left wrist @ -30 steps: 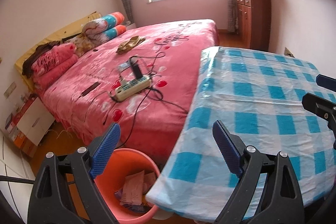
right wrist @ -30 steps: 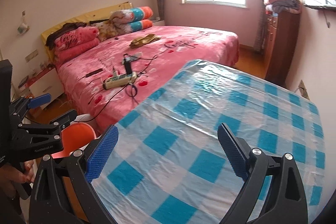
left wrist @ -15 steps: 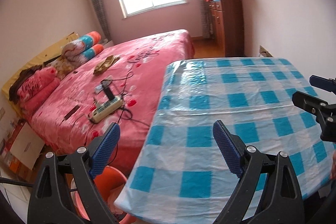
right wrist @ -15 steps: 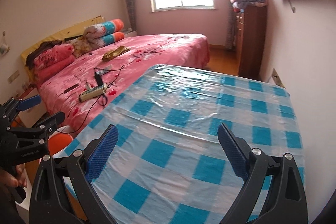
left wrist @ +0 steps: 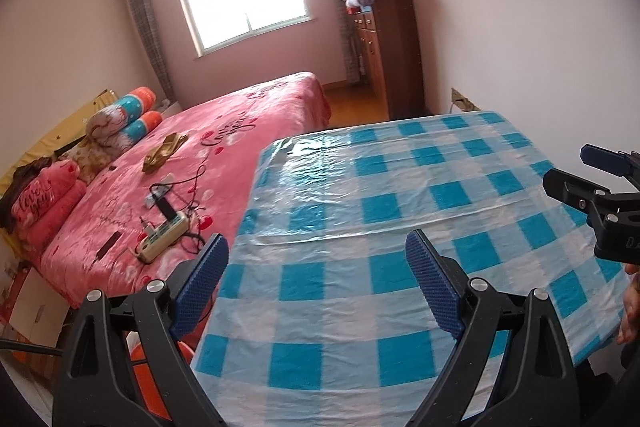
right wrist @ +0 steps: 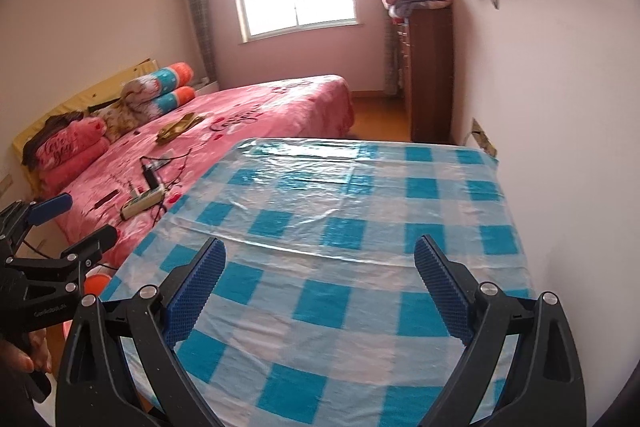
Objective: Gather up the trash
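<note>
Two grippers hang over the near edge of the worktop (left wrist: 360, 211), both with fingers spread wide and nothing between them: the left gripper (left wrist: 316, 279) near the left corner, the right gripper (right wrist: 320, 283) closer to the wall side. The worktop is bare, so there is much free room above it; its left edge runs along the bed (left wrist: 248, 115) with only a narrow gap. The orange bucket (left wrist: 140, 375) for the trash stands on the floor under the left corner, mostly hidden behind the left fingers. Compared with a second ago, both views have swung toward the wall: then the bucket showed its papers openly. The cover is glossy wrinkled plastic in blue and white squares; the bed blanket looks soft and pink, with a white power strip (left wrist: 164, 237) lying on it
</note>
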`<control>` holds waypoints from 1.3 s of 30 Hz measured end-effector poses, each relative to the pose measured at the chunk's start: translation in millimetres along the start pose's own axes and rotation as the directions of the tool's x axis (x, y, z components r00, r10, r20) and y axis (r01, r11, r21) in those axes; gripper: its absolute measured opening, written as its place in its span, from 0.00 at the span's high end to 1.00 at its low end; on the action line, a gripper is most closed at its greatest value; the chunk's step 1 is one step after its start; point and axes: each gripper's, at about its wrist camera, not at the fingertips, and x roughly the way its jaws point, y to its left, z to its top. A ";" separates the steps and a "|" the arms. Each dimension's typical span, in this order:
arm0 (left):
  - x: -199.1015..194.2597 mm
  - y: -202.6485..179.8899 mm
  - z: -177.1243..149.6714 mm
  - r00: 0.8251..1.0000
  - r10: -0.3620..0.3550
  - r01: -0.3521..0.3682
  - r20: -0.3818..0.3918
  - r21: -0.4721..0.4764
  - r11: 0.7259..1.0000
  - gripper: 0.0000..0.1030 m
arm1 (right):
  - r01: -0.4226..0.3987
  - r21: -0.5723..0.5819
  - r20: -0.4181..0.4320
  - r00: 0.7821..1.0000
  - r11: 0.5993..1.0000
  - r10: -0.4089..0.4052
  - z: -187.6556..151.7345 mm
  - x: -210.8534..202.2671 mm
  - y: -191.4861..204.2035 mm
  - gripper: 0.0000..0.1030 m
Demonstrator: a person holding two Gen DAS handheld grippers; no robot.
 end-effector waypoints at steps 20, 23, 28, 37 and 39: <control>-10.5 -33.8 11.4 0.997 -0.068 0.069 0.041 -0.017 0.997 0.12 | 0.116 0.061 0.062 0.991 0.991 -0.120 -8.3 -33.2 -35.9 0.08; -12.3 -35.6 11.5 0.994 -0.089 0.091 0.058 -0.039 0.995 0.04 | 0.139 0.053 0.076 0.987 0.989 -0.143 -8.4 -38.8 -36.1 0.08; -16.0 -41.2 12.6 0.989 -0.112 0.116 0.094 -0.041 0.992 0.04 | 0.160 0.049 0.094 0.982 0.986 -0.164 -8.5 -46.2 -37.6 0.08; -16.1 -47.0 11.7 0.982 -0.146 0.154 0.118 -0.063 0.986 0.04 | 0.197 0.018 0.122 0.973 0.980 -0.197 -9.3 -51.4 -32.3 0.07; -15.1 -47.2 11.3 0.981 -0.153 0.162 0.122 -0.072 0.984 0.04 | 0.201 0.014 0.126 0.971 0.980 -0.201 -9.1 -51.5 -31.1 0.07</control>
